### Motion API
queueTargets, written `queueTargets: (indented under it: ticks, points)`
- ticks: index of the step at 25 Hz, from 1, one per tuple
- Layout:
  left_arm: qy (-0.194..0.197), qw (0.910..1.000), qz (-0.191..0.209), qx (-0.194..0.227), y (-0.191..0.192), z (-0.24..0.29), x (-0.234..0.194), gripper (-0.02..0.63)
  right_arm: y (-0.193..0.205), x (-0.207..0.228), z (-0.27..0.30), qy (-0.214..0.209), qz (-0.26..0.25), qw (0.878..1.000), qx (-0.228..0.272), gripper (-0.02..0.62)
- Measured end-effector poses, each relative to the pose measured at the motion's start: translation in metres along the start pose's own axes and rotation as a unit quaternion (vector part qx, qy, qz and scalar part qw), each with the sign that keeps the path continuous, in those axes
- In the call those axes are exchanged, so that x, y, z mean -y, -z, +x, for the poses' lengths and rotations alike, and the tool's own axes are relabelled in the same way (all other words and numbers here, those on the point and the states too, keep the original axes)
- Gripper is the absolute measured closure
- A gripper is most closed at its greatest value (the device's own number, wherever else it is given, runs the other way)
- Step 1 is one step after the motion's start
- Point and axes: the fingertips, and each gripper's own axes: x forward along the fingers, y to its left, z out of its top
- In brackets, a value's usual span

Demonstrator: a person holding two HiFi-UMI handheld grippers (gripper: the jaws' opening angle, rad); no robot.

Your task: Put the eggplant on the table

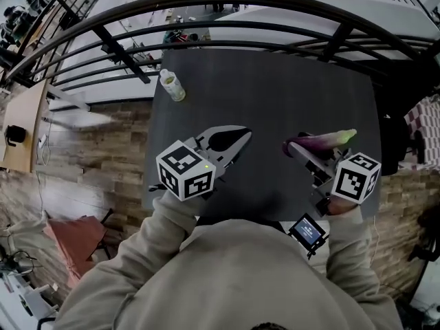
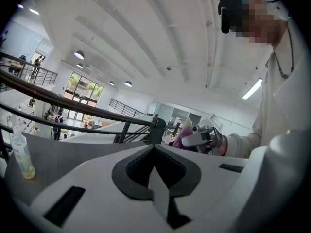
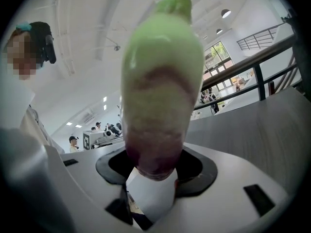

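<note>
the left gripper (image 1: 242, 136) (image 2: 154, 149) is held low over the near-left part of the worktop (image 1: 275, 95), its marker cube toward the person and its fingers pointing away toward the worktop's middle. its fingers are closed tip to tip, with nothing between them. the right gripper (image 1: 297, 150) (image 3: 150, 178) is held over the near-right part of the worktop, angled in toward the worktop's middle and away from the person. its fingers are clamped on the purple end of the eggplant (image 1: 323, 141) (image 3: 160, 81).

the eggplant lies roughly level over the right side of the worktop. its dark purple end is in the fingers and its pale green tip points toward the worktop's right edge. seen from the right gripper's own view, it stands straight out from the fingers, purple at the base fading through cream to green, with a small green knob at the end. whether it touches the worktop i cannot tell.

a plastic bottle (image 1: 172, 85) (image 2: 22, 152) stands at the far-left corner of the worktop. a dark railing (image 1: 206, 9) curves past the worktop's far edge.
</note>
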Motion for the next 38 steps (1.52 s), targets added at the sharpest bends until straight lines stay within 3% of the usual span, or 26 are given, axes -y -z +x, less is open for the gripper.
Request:
queueTargets:
  ticks: [9,16,28,38]
  points:
    - [-0.034,0.9988,-0.03,-0.021,0.044,-0.004,-0.019,0.604,0.035,0.027,0.012,0.02,0.028,0.999,-0.027,0.359]
    - [-0.029,0.9967,-0.057,-0.051,0.089,-0.01,-0.011,0.604,0.074,0.035,0.022,0.025,0.04,0.997,-0.06,0.359]
    - [-0.013,0.9953,-0.059,-0.076,0.117,0.011,-0.022,0.604,0.107,0.065,0.027,0.041,0.057,0.991,-0.112,0.359]
    - [-0.002,0.9916,-0.085,-0.098,0.151,0.004,-0.031,0.604,0.149,0.096,0.035,0.066,0.072,0.983,-0.157,0.359]
